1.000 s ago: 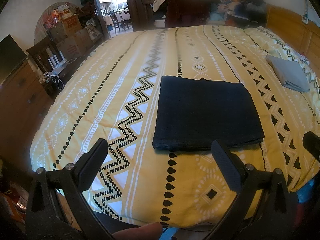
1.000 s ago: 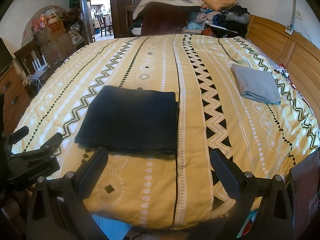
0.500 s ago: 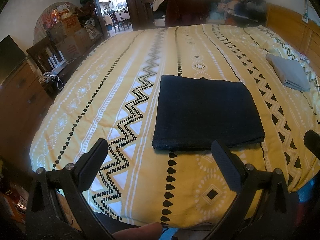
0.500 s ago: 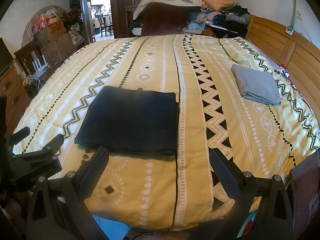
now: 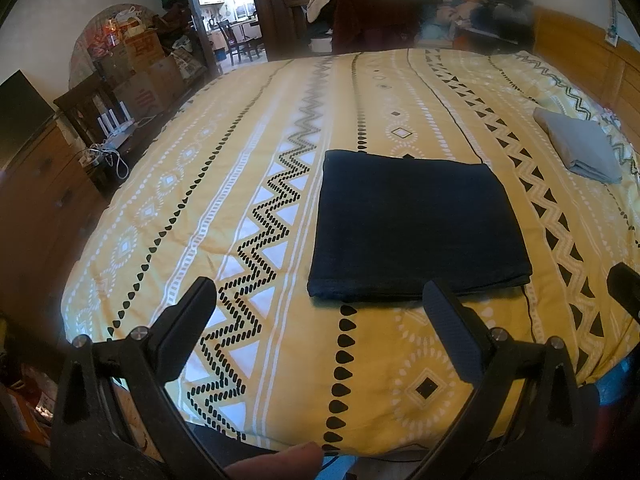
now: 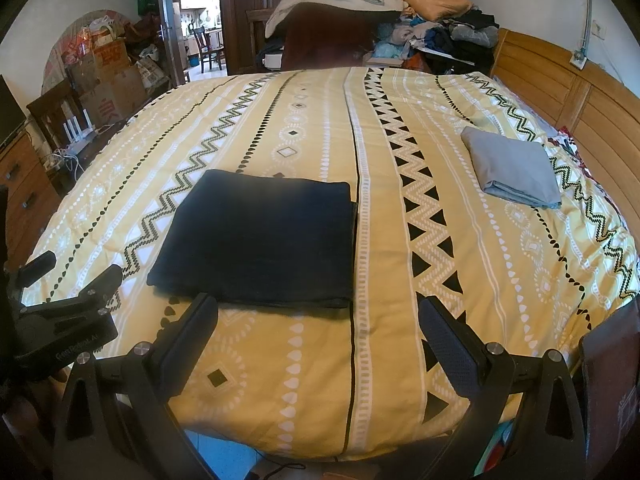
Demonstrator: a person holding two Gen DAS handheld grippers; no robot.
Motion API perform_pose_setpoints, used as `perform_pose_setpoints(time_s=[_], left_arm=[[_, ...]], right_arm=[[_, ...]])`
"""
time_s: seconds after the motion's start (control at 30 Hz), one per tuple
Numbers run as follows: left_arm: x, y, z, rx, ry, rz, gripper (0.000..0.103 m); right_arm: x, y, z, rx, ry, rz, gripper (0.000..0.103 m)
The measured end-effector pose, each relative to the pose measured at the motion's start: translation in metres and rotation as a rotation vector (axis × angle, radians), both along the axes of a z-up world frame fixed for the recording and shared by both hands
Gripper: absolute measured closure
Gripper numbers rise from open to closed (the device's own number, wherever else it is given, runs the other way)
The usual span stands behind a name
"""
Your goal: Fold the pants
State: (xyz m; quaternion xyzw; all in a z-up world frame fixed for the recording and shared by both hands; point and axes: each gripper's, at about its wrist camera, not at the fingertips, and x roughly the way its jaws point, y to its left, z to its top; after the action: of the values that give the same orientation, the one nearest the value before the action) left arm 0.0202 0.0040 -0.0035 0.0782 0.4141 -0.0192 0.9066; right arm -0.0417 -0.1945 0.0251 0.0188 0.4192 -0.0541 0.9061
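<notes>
The dark navy pants [image 5: 416,226], folded into a flat, nearly square packet, lie on the yellow bedspread with black and white zigzag and triangle bands [image 5: 256,184] that covers the bed, toward the near edge of the mattress. In the left wrist view the black two-finger left gripper [image 5: 320,312] hovers over the near edge of the bed with its fingers spread wide apart and nothing between them; the tip of its right finger [image 5: 440,304] overlaps the packet's near hem in the picture, though whether it touches the cloth cannot be told. In the right wrist view the black two-finger right gripper [image 6: 316,316] likewise stands wide apart and empty, its left finger [image 6: 200,316] overlapping the near edge of the pants [image 6: 260,240], which lie left of centre, while its right finger sits over bare bedspread [image 6: 400,264]. The left gripper's body also shows at the far left of that view [image 6: 60,316], just beside the bed's corner. A second folded garment, light grey [image 6: 510,170], rests well apart from the pants on the right side of the bed, near the wooden slatted headboard [image 6: 560,80]. A heap of mixed clothes and blankets [image 6: 380,8] is piled beyond the far edge of the bed, and cardboard boxes [image 6: 108,76] stand by the open doorway on the left.
</notes>
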Motion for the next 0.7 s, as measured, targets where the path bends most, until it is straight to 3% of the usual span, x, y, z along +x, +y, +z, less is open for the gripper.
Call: perform_pose_setpoints(time_s=[0.7], left_arm=[[0.0007,-0.0036,0.003,0.008,-0.002,-0.008,0.0]], right_arm=[[-0.0014,0.0018,0.0003,0.0,-0.001,-0.001,0.001]])
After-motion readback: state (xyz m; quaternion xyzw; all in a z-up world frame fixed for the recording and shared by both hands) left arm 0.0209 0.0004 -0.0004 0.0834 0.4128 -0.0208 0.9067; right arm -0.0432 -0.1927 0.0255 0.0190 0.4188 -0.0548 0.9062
